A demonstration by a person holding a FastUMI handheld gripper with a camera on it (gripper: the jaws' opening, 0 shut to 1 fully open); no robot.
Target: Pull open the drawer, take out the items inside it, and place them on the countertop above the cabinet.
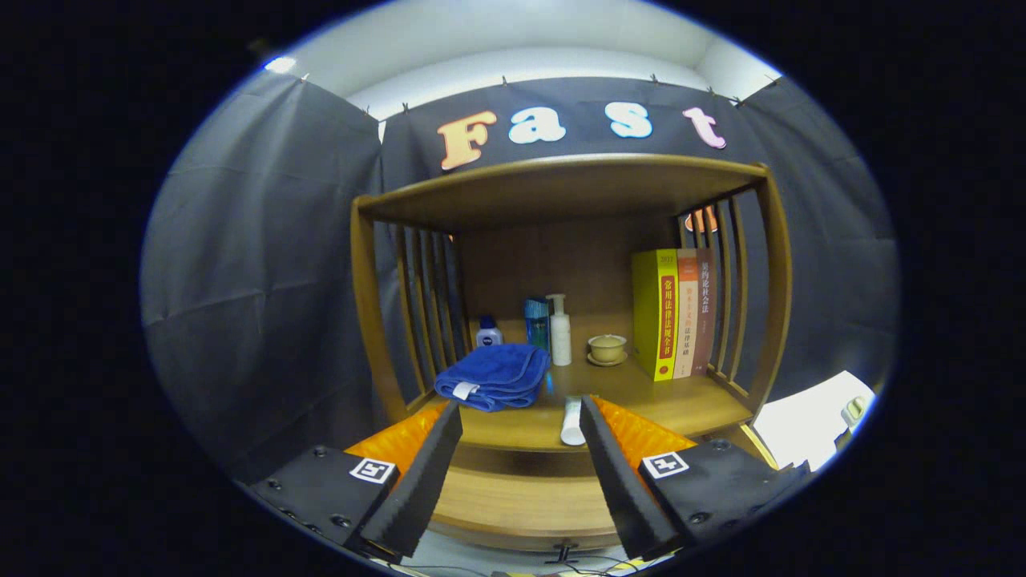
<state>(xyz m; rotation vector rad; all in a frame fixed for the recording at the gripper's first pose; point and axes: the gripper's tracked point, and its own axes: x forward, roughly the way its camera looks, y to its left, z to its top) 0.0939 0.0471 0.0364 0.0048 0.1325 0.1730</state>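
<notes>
My gripper [521, 421] was open, holding nothing.
A white tube [571, 421] lay on the counter [681, 405], touching one finger's tip.

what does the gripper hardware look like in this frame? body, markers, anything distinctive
The gripper has two long wedge-shaped fingers with finely ribbed inner faces, tapering toward the tips. Each is mounted on a black block fixed with screws and carrying a square black-and-white fiducial marker. Bright orange ridged panels sit behind the fingers. Thin cables run underneath.
</notes>
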